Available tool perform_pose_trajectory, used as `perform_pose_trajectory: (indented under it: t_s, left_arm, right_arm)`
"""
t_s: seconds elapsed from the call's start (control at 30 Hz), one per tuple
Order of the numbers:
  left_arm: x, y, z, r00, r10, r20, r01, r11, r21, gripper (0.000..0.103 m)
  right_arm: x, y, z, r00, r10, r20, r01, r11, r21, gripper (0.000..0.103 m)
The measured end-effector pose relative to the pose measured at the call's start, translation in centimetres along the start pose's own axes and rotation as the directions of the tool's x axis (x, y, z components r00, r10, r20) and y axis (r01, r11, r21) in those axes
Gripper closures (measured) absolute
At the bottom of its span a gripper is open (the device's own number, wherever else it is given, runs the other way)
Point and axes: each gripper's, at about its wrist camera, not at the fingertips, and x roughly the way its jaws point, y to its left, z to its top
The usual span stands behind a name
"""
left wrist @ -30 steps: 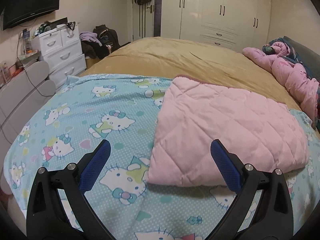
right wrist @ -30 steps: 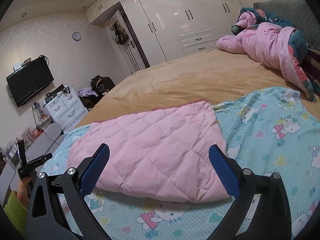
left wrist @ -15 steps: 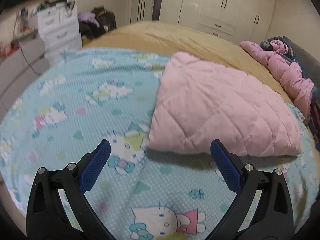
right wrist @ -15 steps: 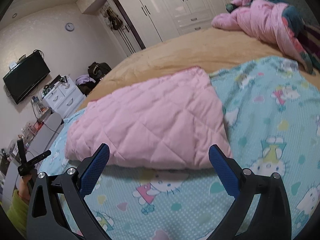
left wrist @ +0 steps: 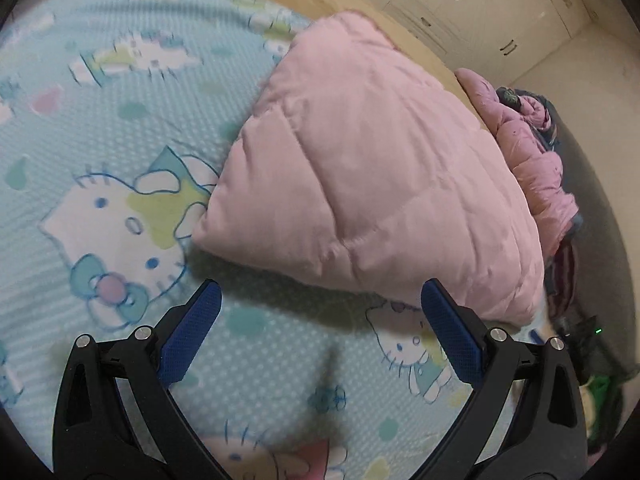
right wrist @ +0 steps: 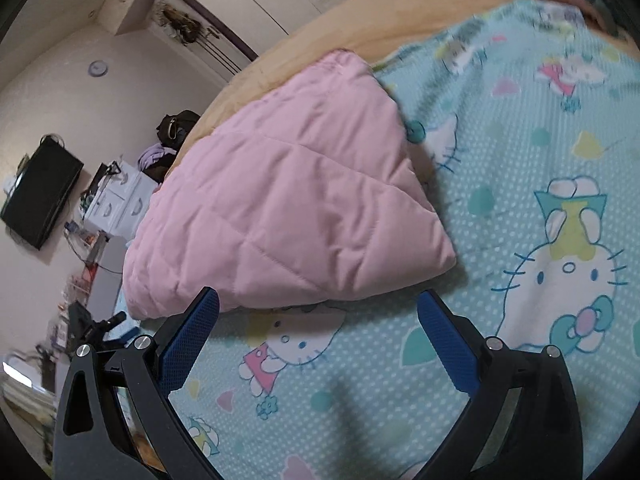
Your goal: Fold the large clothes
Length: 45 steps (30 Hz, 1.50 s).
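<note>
Pink quilted garment (left wrist: 372, 184) lies folded, apparently doubled, on cartoon-cat sheet (left wrist: 100, 120).

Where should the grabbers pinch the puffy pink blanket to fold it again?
Probably its two near corners: left gripper on the rounded left corner, right gripper on the right one. The pink blanket lies flat on the cartoon sheet, so slide in low from the front edge.

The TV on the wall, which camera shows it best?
The right wrist view. The TV hangs on the wall at the left edge, dark and tilted by the fisheye, above a white drawer unit. The left wrist view shows none of it, only the pink quilted garment on the cartoon-print sheet.
</note>
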Motion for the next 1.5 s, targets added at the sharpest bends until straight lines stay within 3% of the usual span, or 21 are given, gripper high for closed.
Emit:
perform_pose_trajectory:
  t_s: [0.07, 0.3, 0.37, 0.43, 0.47, 0.57, 0.67, 0.77, 0.97, 1.07, 1.17, 1.23, 1.27, 1.3, 1.5]
  left_arm:
    - [0.4, 0.5, 1.0, 1.0, 0.008, 0.008, -0.008, 1.0, -0.015, 0.009]
    - [1.5, 2.4, 5.0, 0.997, -0.076, 0.019, 0.078, 0.991, -0.106, 0.008]
    - [2.0, 2.2, 5.4, 0.997, -0.081, 0.003, 0.081, 0.991, -0.105, 0.008]
    - [2.3, 1.9, 5.9, 0.997, -0.079, -0.006, 0.078, 0.993, -0.087, 0.008]
    - [2.3, 2.1, 6.2, 0.997, -0.08, -0.011, 0.079, 0.994, -0.08, 0.008]
    - [2.8, 2.2, 6.7, 0.995, -0.102, -0.021, 0.1, 0.992, -0.08, 0.008]
    - [3.7, 2.5, 7.2, 0.993, -0.12, -0.024, 0.117, 0.989, -0.09, 0.008]
    - [4.3, 2.5, 7.6, 0.991, -0.134, -0.025, 0.131, 0.987, -0.094, 0.008]
    - [5.4, 1.9, 8.7, 0.991, -0.132, -0.033, 0.129, 0.988, -0.081, 0.008]
    - [6.1, 1.3, 9.3, 0.991, -0.132, -0.032, 0.129, 0.989, -0.074, 0.008]
    - [6.8, 0.4, 9.5, 0.994, -0.1, -0.032, 0.098, 0.993, -0.058, 0.008]
    - [7.0, -0.5, 9.7, 0.996, -0.078, -0.032, 0.077, 0.997, -0.03, 0.014]
    - [6.8, -0.6, 9.7, 0.996, -0.08, -0.03, 0.08, 0.997, -0.012, 0.028]
    - [6.7, -1.2, 9.7, 0.997, -0.072, -0.03, 0.072, 0.997, 0.01, 0.034]
    - [5.6, -4.0, 9.6, 1.0, 0.028, -0.004, -0.027, 0.99, 0.136, 0.058]
  right_arm:
    - [0.7, -0.8, 1.0, 1.0, 0.024, -0.012, -0.024, 0.999, 0.036, 0.004]
    - [3.1, -3.8, 4.4, 0.987, 0.139, -0.081, -0.12, 0.971, 0.208, 0.004]
    - [2.7, -4.0, 4.8, 0.986, 0.118, -0.114, -0.091, 0.972, 0.217, 0.004]
    - [1.3, -3.9, 5.2, 0.995, -0.015, -0.103, 0.031, 0.986, 0.162, 0.004]
    - [0.4, -4.3, 5.5, 0.997, -0.018, -0.076, 0.029, 0.988, 0.151, 0.004]
    - [0.6, -6.3, 6.7, 0.998, 0.024, -0.066, -0.009, 0.977, 0.213, 0.004]
    - [3.1, -7.1, 7.3, 0.981, 0.151, -0.121, -0.117, 0.961, 0.252, 0.004]
    - [5.5, -6.0, 8.2, 0.967, 0.175, -0.185, -0.14, 0.972, 0.187, 0.004]
    - [8.0, -5.3, 10.9, 0.94, 0.28, -0.194, -0.244, 0.951, 0.19, 0.004]
    - [9.4, -3.2, 11.0, 0.933, 0.283, -0.223, -0.257, 0.957, 0.135, 0.005]
    - [9.7, -1.4, 10.8, 0.949, 0.211, -0.234, -0.206, 0.977, 0.046, 0.005]
    - [9.2, -1.6, 10.7, 0.95, 0.212, -0.228, -0.208, 0.977, 0.042, 0.009]
    - [8.8, -1.5, 10.6, 0.952, 0.209, -0.222, -0.209, 0.978, 0.026, 0.012]
    - [8.8, -1.1, 10.5, 0.955, 0.205, -0.216, -0.206, 0.978, 0.014, 0.018]
    - [6.3, 1.3, 10.1, 0.973, 0.168, -0.157, -0.183, 0.979, -0.089, 0.041]
